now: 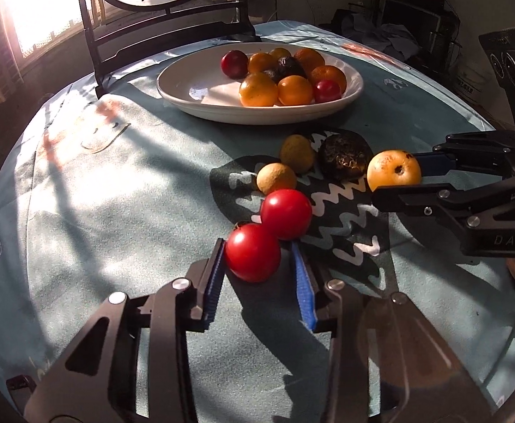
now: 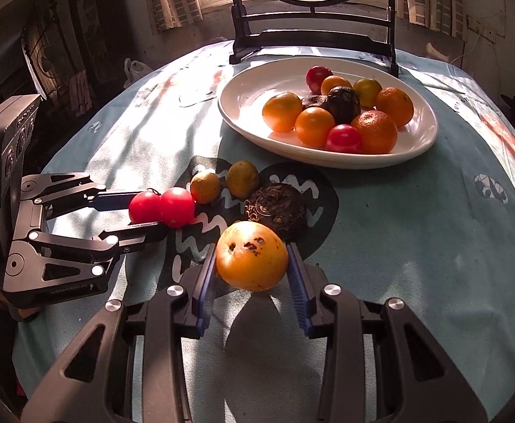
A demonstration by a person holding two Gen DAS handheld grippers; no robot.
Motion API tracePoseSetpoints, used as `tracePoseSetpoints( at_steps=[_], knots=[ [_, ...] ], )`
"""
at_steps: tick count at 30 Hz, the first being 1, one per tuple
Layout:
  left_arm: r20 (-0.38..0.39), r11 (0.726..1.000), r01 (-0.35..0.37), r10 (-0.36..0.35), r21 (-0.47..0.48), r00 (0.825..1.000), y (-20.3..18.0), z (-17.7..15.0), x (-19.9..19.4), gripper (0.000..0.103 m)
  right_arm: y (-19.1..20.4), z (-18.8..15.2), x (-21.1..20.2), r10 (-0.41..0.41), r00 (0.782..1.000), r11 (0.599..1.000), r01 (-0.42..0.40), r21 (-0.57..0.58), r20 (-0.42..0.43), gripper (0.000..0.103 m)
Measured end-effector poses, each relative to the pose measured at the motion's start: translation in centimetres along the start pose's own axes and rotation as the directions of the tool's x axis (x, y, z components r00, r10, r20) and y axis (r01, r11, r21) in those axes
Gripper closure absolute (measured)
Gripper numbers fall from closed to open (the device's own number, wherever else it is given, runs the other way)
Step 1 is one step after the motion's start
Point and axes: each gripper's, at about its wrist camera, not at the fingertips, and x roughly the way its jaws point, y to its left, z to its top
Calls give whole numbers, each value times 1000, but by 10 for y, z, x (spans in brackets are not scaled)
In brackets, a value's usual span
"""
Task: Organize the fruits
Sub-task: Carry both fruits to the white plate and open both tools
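A white oval plate (image 1: 187,100) (image 2: 243,120) at the back holds several oranges, red fruits and dark fruits. On the tablecloth lie two red tomatoes, two small brown fruits (image 1: 277,178) (image 2: 205,187), and a dark wrinkled fruit (image 1: 344,158) (image 2: 275,209). My left gripper (image 1: 257,257) (image 2: 141,211) is open around the nearer red tomato (image 1: 252,252) (image 2: 144,207); the other tomato (image 1: 285,213) (image 2: 177,206) touches it. My right gripper (image 2: 252,259) (image 1: 395,172) is shut on a spotted yellow-orange fruit (image 2: 252,255) (image 1: 394,171).
A dark wooden stand with a round painted panel (image 1: 158,10) (image 2: 314,17) stands behind the plate. The round table has a teal patterned cloth (image 1: 116,211) (image 2: 416,229). Bright sunlight falls across the left side.
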Motion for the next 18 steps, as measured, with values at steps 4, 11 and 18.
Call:
tracePoseSetpoints(
  at_steps=[4, 11, 18],
  knots=[
    [-1, 1000, -14, 14, 16, 1000, -3, 0, -2, 72, -1, 0, 1, 0, 1000, 1000, 0, 1, -5, 65],
    [-3, 1000, -13, 13, -1, 1000, -3, -4, -9, 73, 2, -1, 3, 36, 999, 999, -36, -4, -21, 65],
    [81, 993, 38, -29, -109, 996, 6, 2, -28, 73, 6, 2, -7, 141, 990, 990, -141, 0, 22, 65]
  ],
)
